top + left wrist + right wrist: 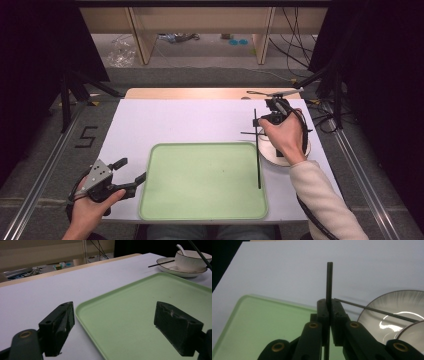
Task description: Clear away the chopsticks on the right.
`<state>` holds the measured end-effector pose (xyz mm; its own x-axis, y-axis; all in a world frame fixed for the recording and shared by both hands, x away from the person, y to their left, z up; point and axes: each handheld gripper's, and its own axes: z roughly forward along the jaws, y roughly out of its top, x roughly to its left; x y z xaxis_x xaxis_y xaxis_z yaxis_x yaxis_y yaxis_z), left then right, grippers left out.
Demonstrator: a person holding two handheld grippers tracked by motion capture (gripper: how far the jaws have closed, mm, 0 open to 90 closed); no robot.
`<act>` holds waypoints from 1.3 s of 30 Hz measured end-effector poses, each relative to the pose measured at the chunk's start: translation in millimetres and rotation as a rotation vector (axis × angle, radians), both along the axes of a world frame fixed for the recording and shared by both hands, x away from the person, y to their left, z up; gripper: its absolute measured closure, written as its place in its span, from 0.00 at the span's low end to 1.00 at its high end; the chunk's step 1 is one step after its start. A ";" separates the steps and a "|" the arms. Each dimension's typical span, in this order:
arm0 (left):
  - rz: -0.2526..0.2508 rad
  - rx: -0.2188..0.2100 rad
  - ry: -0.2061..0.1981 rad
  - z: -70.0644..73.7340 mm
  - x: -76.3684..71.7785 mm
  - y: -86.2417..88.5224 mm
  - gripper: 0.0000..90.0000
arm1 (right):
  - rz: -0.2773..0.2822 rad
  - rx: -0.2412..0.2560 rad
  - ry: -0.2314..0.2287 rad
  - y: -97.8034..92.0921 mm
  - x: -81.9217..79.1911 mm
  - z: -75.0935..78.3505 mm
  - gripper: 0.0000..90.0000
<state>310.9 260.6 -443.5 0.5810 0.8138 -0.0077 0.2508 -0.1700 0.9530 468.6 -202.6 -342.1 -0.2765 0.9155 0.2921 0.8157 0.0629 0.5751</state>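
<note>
My right tongs [274, 111] clench one thin black chopstick [257, 150], its long axis running along the pale green tray's [150, 165] right edge, while my left tongs [131, 172] gape at the tray's left edge.

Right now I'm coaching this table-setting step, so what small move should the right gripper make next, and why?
Probably lower the chopstick onto the green tray and open. The right gripper is shut on it, and in the high view the stick already hangs over the tray's right side. Its mate lies on the plate, beside the bowl.
</note>
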 end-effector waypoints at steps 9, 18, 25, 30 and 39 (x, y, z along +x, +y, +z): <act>0.000 0.003 0.000 0.1 0.0 0.0 0.19 | -0.055 -0.015 0.187 0.6 -1.8 -19.8 0.98; -0.003 0.003 0.001 -0.1 0.3 0.5 0.19 | -0.048 -0.041 0.276 7.0 1.2 -47.6 0.98; -0.001 0.003 0.000 0.1 -0.1 -0.2 0.19 | -0.022 -0.091 0.336 9.7 5.3 -72.5 0.98; 0.000 0.002 0.002 0.0 -0.2 0.4 0.19 | -0.024 -0.126 0.360 11.7 9.3 -86.0 0.97; -0.002 0.005 0.000 0.0 -0.2 0.0 0.19 | -0.034 -0.219 0.348 17.7 9.3 -100.1 0.90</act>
<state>310.6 260.7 -443.5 0.5830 0.8125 -0.0042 0.2508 -0.1750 0.9521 477.8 -184.9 -442.2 -0.1642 0.9733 0.1602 0.9627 0.1227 0.2410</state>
